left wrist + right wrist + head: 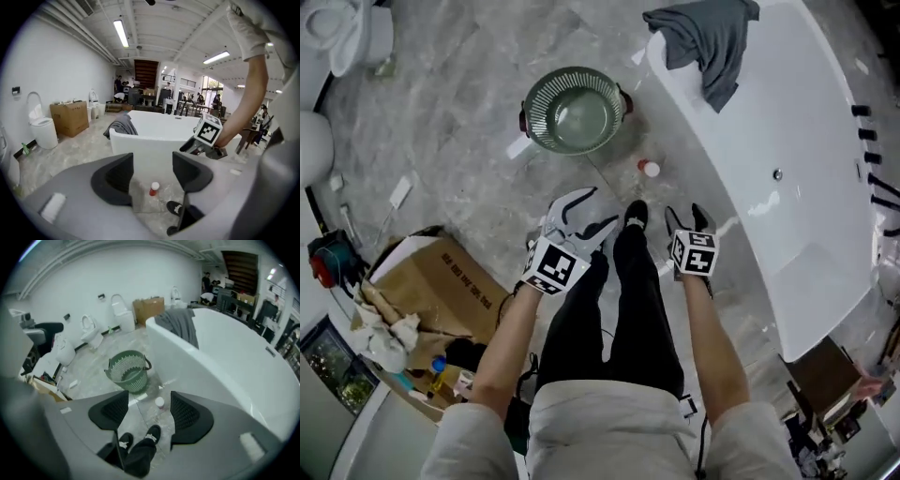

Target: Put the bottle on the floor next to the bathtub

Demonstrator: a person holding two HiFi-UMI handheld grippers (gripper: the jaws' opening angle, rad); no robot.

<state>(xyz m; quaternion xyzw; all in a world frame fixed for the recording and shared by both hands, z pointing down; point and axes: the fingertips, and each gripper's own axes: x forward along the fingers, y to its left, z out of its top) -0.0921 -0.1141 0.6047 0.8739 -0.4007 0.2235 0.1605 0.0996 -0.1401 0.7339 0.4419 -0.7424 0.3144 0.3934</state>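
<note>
The left tongs (581, 214) and right tongs (687, 217) are both spread open, with nothing between their jaws. The small red bottle (649, 168) stands on the floor just ahead of them, beside the bathtub (769, 141). The placing looks done, so the next move probably needs no grip.

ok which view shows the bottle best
The left gripper view: the bottle stands side-on on the floor, red body and white cap clear, beside the bathtub. The head view shows it small from above; the right gripper view shows mostly its cap.
</note>
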